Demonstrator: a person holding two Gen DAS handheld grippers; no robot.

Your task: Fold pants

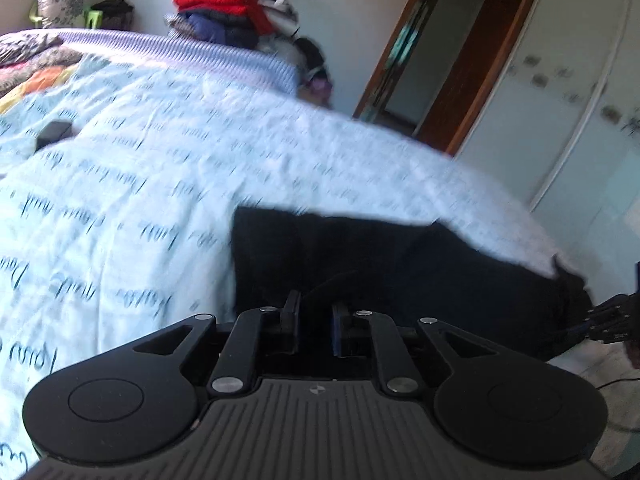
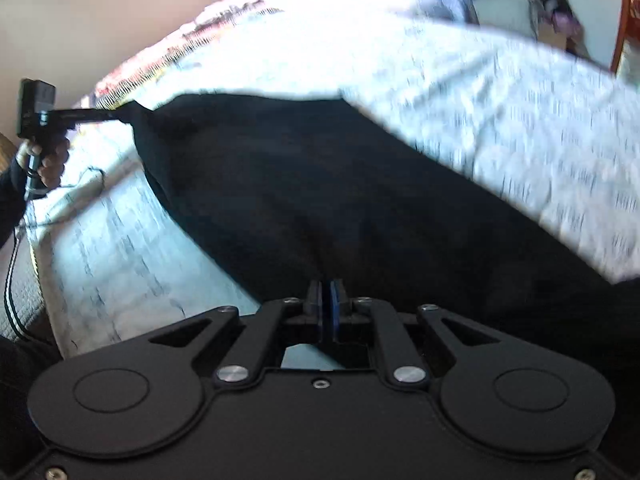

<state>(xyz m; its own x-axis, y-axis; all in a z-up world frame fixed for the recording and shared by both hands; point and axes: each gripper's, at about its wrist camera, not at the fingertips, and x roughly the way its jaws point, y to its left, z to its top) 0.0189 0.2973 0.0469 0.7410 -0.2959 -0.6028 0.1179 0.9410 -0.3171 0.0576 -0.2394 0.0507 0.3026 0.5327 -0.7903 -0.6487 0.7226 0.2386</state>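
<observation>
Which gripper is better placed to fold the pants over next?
Probably the left gripper: it grips a corner of the black pants, with open bedspread beyond.

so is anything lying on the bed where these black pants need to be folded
Nothing visible does. The black fabric pants lie on the pale blue printed bedspread, pinched by the left gripper and the right gripper. A small dark object lies well away from them.

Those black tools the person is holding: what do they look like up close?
Each tool is matte black. The left tool and right tool have two round discs, silver-riveted link arms and blue-padded fingers. The left one has a ribbed grey base, and a thin black cable hangs by a dark sleeve.
</observation>
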